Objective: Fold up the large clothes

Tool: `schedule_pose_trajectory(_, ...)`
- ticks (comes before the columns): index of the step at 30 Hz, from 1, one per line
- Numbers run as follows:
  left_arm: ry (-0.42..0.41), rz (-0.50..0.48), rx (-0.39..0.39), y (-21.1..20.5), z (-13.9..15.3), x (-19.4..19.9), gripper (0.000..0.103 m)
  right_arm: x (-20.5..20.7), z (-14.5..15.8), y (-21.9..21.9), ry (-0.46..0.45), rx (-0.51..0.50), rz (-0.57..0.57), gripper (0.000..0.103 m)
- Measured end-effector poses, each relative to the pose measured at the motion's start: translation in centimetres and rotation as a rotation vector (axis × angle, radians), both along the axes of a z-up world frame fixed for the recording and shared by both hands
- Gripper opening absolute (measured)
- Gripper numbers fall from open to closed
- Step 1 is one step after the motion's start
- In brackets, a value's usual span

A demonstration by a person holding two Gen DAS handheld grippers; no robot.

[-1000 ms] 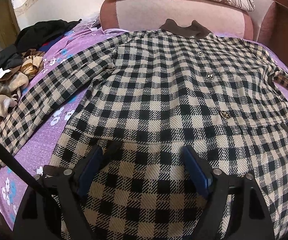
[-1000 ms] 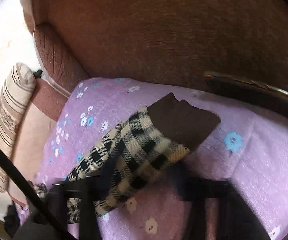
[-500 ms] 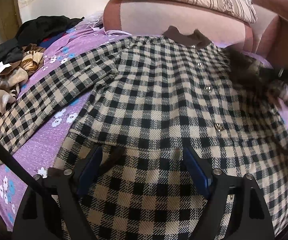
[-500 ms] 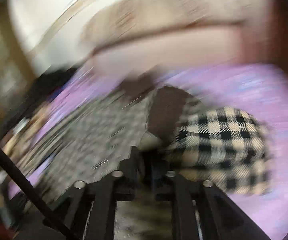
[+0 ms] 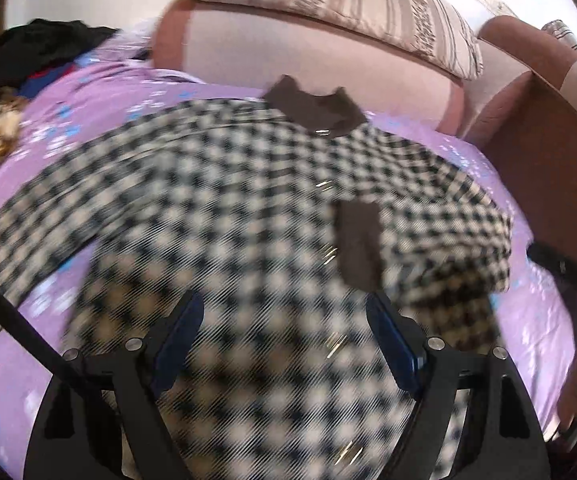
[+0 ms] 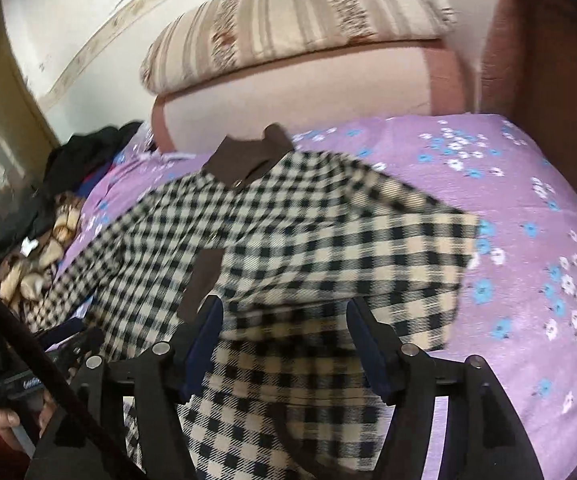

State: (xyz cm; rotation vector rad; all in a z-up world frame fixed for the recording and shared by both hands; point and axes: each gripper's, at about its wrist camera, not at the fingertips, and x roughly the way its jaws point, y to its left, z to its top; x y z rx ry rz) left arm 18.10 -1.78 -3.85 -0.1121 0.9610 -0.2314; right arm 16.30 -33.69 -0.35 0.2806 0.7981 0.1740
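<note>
Right gripper (image 6: 284, 320) just opened over woven checked coat (image 6: 288, 220)

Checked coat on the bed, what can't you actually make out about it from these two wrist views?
- Left wrist view: motion blur smears the checked coat; its buttons are only streaks.
- Both views: the hem is cut off by the bottom edge, behind the left gripper and the right gripper.
- Right wrist view: the folded-over sleeve hides the coat front beneath.
- Left wrist view: the other sleeve's end leaves the left edge.

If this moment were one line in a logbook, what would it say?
step: sleeve fold | checked coat: right sleeve folded across front | right gripper: just opened, empty | left gripper: open, empty
</note>
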Motion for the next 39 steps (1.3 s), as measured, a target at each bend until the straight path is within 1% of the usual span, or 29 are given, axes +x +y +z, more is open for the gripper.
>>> schedule_pose_trajectory(2, 0.026, -0.037, -0.019, -2.0, -0.8, 2.7, 0.082, 0.0, -0.1, -0.7, -0.001, 0.013, -0.021, 0.069)
schedule_pose_trajectory(5, 0.100, -0.081, -0.045, -4.9, -2.8, 6.6, 0.081, 0.0, -0.3, -2.0, 0.003, 0.022, -0.051, 0.069)
schedule_pose_trajectory(7, 0.159, -0.095, -0.056, -6.7, -4.7, 8.8, 0.070, 0.3, -0.6, -2.6, 0.010, 0.023, -0.064, 0.069)
schedule_pose_trajectory(8, 0.183, -0.093, -0.046, -7.2, -5.4, 9.4, 0.052, 0.5, -0.8, -3.0, 0.013, 0.015, -0.076, 0.069)
schedule_pose_trajectory(9, 0.172, -0.078, -0.009, -7.8, -5.6, 9.7, 0.039, 0.7, -1.0, -3.0, 0.015, 0.008, -0.083, 0.069)
schedule_pose_trajectory(10, 0.155, -0.078, 0.005, -8.3, -5.4, 9.8, 0.028, 0.9, -1.1, -3.3, 0.018, 0.000, -0.094, 0.069)
schedule_pose_trajectory(11, 0.171, -0.098, -0.013, -8.7, -5.1, 9.9, 0.008, 1.0, -1.3, -3.6, 0.019, -0.003, -0.105, 0.069)
schedule_pose_trajectory(12, 0.181, -0.101, -0.018, -9.0, -4.7, 10.0, 0.008, 1.1, -1.3, -3.9, 0.020, -0.001, -0.114, 0.069)
schedule_pose_trajectory(14, 0.116, -0.101, -0.001, -9.0, -2.7, 9.9, 0.008, 1.2, -1.4, -4.8, 0.017, 0.007, -0.135, 0.069)
schedule_pose_trajectory(15, 0.073, -0.097, 0.009, -8.7, -1.2, 10.0, 0.008, 1.3, -1.4, -5.3, 0.015, 0.009, -0.153, 0.069)
schedule_pose_trajectory(17, 0.021, -0.076, -0.001, -7.4, 1.1, 10.6, 0.008, 1.3, -1.4, -6.0, 0.009, 0.018, -0.175, 0.069)
schedule_pose_trajectory(18, -0.013, -0.048, 0.006, -6.2, 2.5, 11.3, 0.008, 1.4, -1.3, -6.3, 0.006, 0.026, -0.183, 0.069)
schedule_pose_trajectory(20, -0.048, 0.010, 0.044, -3.8, 4.0, 12.7, 0.008, 1.7, -1.2, -6.5, 0.000, 0.037, -0.188, 0.069)
schedule_pose_trajectory(22, -0.053, 0.093, 0.073, -0.9, 4.5, 14.3, 0.008, 2.2, -1.1, -6.2, -0.004, 0.036, -0.184, 0.069)
schedule_pose_trajectory(24, -0.043, 0.188, 0.121, 2.3, 3.8, 16.0, 0.008, 2.9, -1.2, -5.6, 0.000, 0.029, -0.174, 0.069)
schedule_pose_trajectory(26, -0.020, 0.278, 0.232, 5.1, 1.8, 17.6, 0.008, 3.6, -1.4, -4.8, 0.005, 0.019, -0.160, 0.069)
schedule_pose_trajectory(28, 0.023, 0.313, 0.306, 6.8, -0.6, 18.6, 0.009, 4.3, -1.6, -3.8, 0.012, 0.005, -0.145, 0.069)
schedule_pose_trajectory(30, 0.072, 0.314, 0.302, 8.1, -2.8, 18.9, 0.011, 5.0, -2.0, -2.7, 0.019, -0.014, -0.123, 0.069)
schedule_pose_trajectory(31, 0.078, 0.315, 0.297, 8.4, -3.3, 18.9, 0.013, 5.3, -2.1, -2.1, 0.019, -0.024, -0.114, 0.069)
schedule_pose_trajectory(32, 0.077, 0.316, 0.300, 8.6, -3.7, 18.5, 0.017, 5.5, -2.1, -1.8, 0.018, -0.030, -0.107, 0.069)
schedule_pose_trajectory(33, 0.069, 0.318, 0.308, 8.5, -3.9, 18.5, 0.019, 5.9, -2.2, -1.1, 0.010, -0.045, -0.095, 0.069)
schedule_pose_trajectory(36, 0.054, 0.308, 0.326, 8.1, -3.9, 18.6, 0.019, 6.4, -2.1, 0.5, -0.017, -0.070, -0.069, 0.069)
schedule_pose_trajectory(39, 0.057, 0.296, 0.315, 7.6, -3.9, 18.8, 0.019, 7.8, -1.3, 2.4, -0.056, -0.051, 0.011, 0.065)
